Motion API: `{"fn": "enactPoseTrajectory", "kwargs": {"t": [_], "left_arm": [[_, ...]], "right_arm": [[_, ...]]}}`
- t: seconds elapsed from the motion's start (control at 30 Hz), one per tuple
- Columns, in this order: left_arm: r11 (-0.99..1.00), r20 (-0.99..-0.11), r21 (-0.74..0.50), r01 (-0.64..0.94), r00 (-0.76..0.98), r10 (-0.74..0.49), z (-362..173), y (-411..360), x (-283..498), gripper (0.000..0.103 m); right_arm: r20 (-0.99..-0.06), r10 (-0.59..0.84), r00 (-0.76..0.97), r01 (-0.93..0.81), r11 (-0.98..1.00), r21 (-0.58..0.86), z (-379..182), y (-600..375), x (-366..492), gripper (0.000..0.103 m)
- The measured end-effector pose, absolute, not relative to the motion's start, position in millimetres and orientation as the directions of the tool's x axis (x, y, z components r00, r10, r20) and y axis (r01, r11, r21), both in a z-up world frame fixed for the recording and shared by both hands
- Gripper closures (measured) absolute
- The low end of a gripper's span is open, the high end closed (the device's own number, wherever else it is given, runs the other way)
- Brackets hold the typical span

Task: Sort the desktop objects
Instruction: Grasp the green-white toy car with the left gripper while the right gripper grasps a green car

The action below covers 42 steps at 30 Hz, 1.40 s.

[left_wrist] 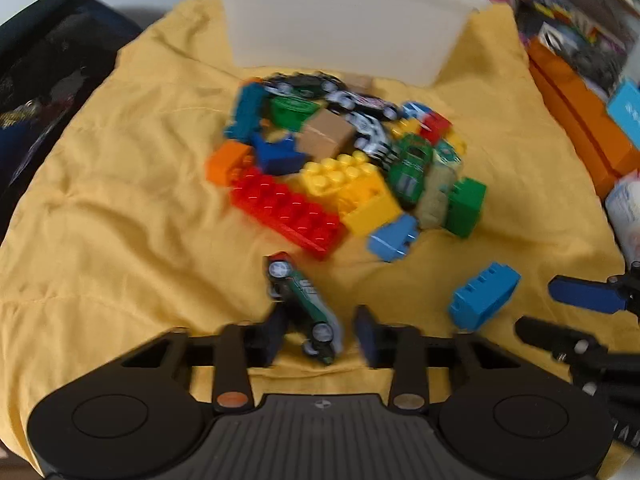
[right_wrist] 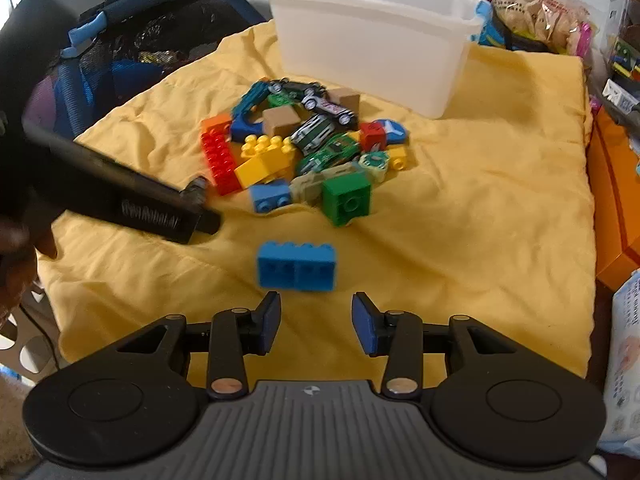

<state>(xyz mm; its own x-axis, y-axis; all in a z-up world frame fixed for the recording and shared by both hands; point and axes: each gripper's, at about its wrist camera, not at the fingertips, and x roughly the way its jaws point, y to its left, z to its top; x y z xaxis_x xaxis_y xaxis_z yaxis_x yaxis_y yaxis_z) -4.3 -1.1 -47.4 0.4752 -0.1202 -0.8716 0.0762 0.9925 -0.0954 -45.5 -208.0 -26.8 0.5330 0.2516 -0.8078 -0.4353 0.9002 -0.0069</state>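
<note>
The left gripper [left_wrist: 320, 332] is holding a green toy car [left_wrist: 304, 308] between its pads. The jaws are nearly closed, and the car is standing tilted, its nose toward 11 o'clock, with the left pad against its side. The view is blurred, so I cannot tell whether the right pad is pressing it firmly too. I think the car is being held apart from the others because cars and bricks are meant to go to different places.

The right gripper [right_wrist: 316, 320] is hanging over the yellow cloth [right_wrist: 480, 220] with its jaws partly open and nothing between them. A blue brick [right_wrist: 296, 266] is lying just beyond its fingertips, at 12 o'clock from them, alone and well apart from the pile. The jaws are probably standing at this width to take that brick next.

The pile of bricks and toy cars [right_wrist: 304, 144] is resting in the middle of the cloth: a long red brick [right_wrist: 219, 160] at its 9 o'clock edge, a green brick [right_wrist: 347, 199] at 5 o'clock, yellow bricks [right_wrist: 264, 160] in between. Behind the pile, at 12 o'clock, a white plastic bin [right_wrist: 372, 48] is waiting with its open top upward, and nothing shows inside it from here. It is likely the place for one sort of the toys.
</note>
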Motion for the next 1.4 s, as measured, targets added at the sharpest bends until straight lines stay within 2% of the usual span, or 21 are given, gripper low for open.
{"fn": "enactPoseTrajectory", "kwargs": {"t": [0.03, 0.13, 0.33, 0.5, 0.63, 0.7, 0.83, 0.93, 1.1, 1.23, 1.33, 1.4], "left_arm": [[0.991, -0.87, -0.115, 0.069, 0.475, -0.133, -47, 6, -6, 0.083], [0.961, -0.851, -0.274, 0.039, 0.456, -0.261, -47, 29, -8, 0.086], [0.893, -0.815, -0.446, 0.058, 0.386, -0.432, -46, 39, -8, 0.086], [0.913, -0.836, -0.4, 0.085, 0.376, -0.401, -51, 56, -7, 0.079], [0.925, -0.827, -0.359, 0.128, 0.417, -0.378, -36, 76, -3, 0.063], [0.921, -0.813, -0.345, 0.179, 0.433, -0.389, -28, 79, -1, 0.06], [0.906, -0.809, -0.295, 0.304, 0.425, -0.406, -20, 73, 1, 0.059], [0.896, -0.82, -0.239, 0.374, 0.416, -0.393, -24, 66, 1, 0.058], [0.88, -0.823, -0.242, 0.408, 0.394, -0.409, -31, 67, 1, 0.058], [0.885, -0.827, -0.228, 0.407, 0.398, -0.396, -36, 66, 4, 0.058], [0.889, -0.835, -0.199, 0.413, 0.403, -0.375, -39, 60, 5, 0.058], [0.885, -0.833, -0.156, 0.439, 0.422, -0.356, -38, 52, 3, 0.058]], "right_arm": [[-0.801, 0.253, 0.542, -0.435, 0.9, -0.01, -26, -209, -44, 0.059], [-0.788, 0.266, 0.555, -0.441, 0.897, -0.007, -26, -212, -38, 0.059], [-0.766, 0.294, 0.571, -0.469, 0.883, -0.011, -22, -207, -28, 0.059], [-0.722, 0.319, 0.614, -0.467, 0.884, -0.006, -11, -195, -16, 0.059], [-0.717, 0.298, 0.63, -0.388, 0.921, 0.042, -11, -180, 12, 0.06], [-0.735, 0.261, 0.626, -0.335, 0.941, 0.05, -15, -171, 31, 0.061], [-0.793, 0.191, 0.578, -0.236, 0.97, 0.061, -34, -160, 65, 0.066], [-0.811, 0.132, 0.57, -0.224, 0.975, 0.001, -43, -146, 76, 0.066], [-0.82, 0.097, 0.563, -0.25, 0.967, -0.057, -47, -131, 80, 0.067], [-0.791, 0.143, 0.595, -0.255, 0.967, -0.017, -28, -141, 67, 0.079], [-0.765, 0.16, 0.624, -0.257, 0.966, -0.007, -8, -154, 50, 0.08], [-0.759, 0.177, 0.627, -0.261, 0.965, 0.009, 4, -161, 39, 0.091]]}}
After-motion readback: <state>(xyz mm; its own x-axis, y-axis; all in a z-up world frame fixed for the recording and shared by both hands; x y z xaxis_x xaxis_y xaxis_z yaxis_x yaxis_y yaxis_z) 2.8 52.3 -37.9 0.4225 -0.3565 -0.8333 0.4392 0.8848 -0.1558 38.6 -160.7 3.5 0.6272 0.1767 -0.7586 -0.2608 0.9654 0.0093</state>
